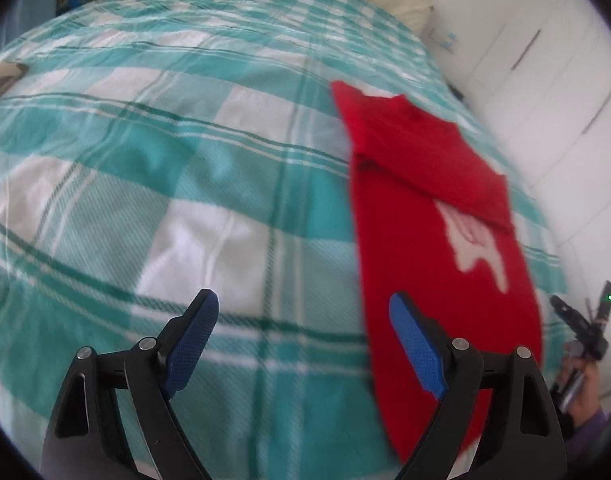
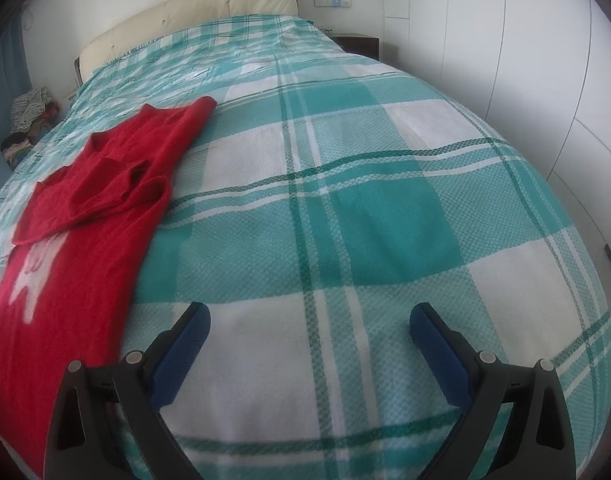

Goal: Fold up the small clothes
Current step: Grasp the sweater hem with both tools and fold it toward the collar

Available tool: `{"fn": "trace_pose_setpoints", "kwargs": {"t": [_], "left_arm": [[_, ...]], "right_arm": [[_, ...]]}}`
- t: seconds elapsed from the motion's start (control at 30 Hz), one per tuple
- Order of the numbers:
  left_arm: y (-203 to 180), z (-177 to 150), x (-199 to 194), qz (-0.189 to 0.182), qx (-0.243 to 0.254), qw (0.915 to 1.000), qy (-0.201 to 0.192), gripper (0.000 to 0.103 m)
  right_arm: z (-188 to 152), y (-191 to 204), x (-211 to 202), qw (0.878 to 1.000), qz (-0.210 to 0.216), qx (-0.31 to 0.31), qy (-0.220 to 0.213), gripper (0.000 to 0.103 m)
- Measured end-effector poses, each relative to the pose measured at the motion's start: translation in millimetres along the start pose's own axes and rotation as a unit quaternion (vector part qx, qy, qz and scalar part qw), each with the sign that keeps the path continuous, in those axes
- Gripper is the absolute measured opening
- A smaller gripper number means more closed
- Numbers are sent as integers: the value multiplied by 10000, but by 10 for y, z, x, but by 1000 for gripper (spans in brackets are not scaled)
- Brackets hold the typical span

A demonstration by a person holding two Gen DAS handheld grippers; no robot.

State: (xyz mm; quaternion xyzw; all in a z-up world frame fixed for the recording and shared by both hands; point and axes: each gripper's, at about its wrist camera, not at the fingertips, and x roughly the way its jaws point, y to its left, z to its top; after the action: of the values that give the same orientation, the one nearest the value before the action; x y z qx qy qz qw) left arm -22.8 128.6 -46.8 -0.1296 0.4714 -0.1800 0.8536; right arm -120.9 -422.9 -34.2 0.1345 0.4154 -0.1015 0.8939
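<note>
A small red sweater (image 1: 433, 216) with a white print lies flat on the teal and white checked bedspread (image 1: 185, 184), folded lengthwise into a long strip with a sleeve laid across its upper part. In the left wrist view it lies right of centre. My left gripper (image 1: 303, 308) is open and empty above the bed, its right finger over the sweater's near left edge. In the right wrist view the sweater (image 2: 85, 216) lies at the left. My right gripper (image 2: 309, 320) is open and empty over bare bedspread (image 2: 365, 208), to the right of the sweater.
A cream headboard (image 2: 193, 12) stands at the far end of the bed. White wardrobe doors (image 2: 525, 48) run along the right side. A dark nightstand (image 2: 359, 44) sits by the headboard. A pile of clothes (image 2: 27, 120) lies beyond the bed's left side.
</note>
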Motion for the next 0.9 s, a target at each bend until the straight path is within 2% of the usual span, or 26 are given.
{"fn": "trace_pose_setpoints", "kwargs": {"t": [0.07,0.17,0.27,0.33,0.4,0.43,0.47,0.5,0.53,0.6,0.7,0.77,0.9], "left_arm": [[-192,-272,-110,-160,360,9990,221,90],[-459,-553,-100,-309,788,9950,521,84],[-601,-655,-49,-348,925,9934,585,70],[-636,-673,15,-455,876,9928,673,61],[-663,-690,77,-551,859,9919,759,45],[-689,-710,100,-574,938,9908,788,41],[-708,-733,123,-578,1049,9895,811,29],[-707,-754,140,-561,1119,9887,821,5],[-681,-768,150,-608,1085,9886,854,4],[-608,-775,103,-742,848,9903,816,3],[-584,-713,-35,-757,729,9922,668,2],[-599,-579,-121,-939,620,9922,529,2],[-710,-36,-167,-1157,590,9915,90,2]], "right_arm": [[-141,80,-256,9969,776,34,144,99],[-439,239,-446,9849,1603,37,656,99],[-740,431,-525,9756,1927,-196,1029,98],[-871,545,-528,9702,2092,-370,1165,93],[-964,608,-457,9666,2175,-411,1294,78],[-1006,628,-387,9674,2081,-390,1388,73],[-1043,629,-293,9682,1945,-335,1536,63],[-1074,624,-220,9679,1865,-278,1664,52],[-1087,621,-202,9688,1792,-291,1689,44],[-1057,593,-231,9687,1745,-378,1722,4],[-969,476,-344,9687,1877,-166,1616,4],[-847,410,-450,9688,2038,10,1413,4],[-373,392,-566,9688,2354,204,742,4]]}}
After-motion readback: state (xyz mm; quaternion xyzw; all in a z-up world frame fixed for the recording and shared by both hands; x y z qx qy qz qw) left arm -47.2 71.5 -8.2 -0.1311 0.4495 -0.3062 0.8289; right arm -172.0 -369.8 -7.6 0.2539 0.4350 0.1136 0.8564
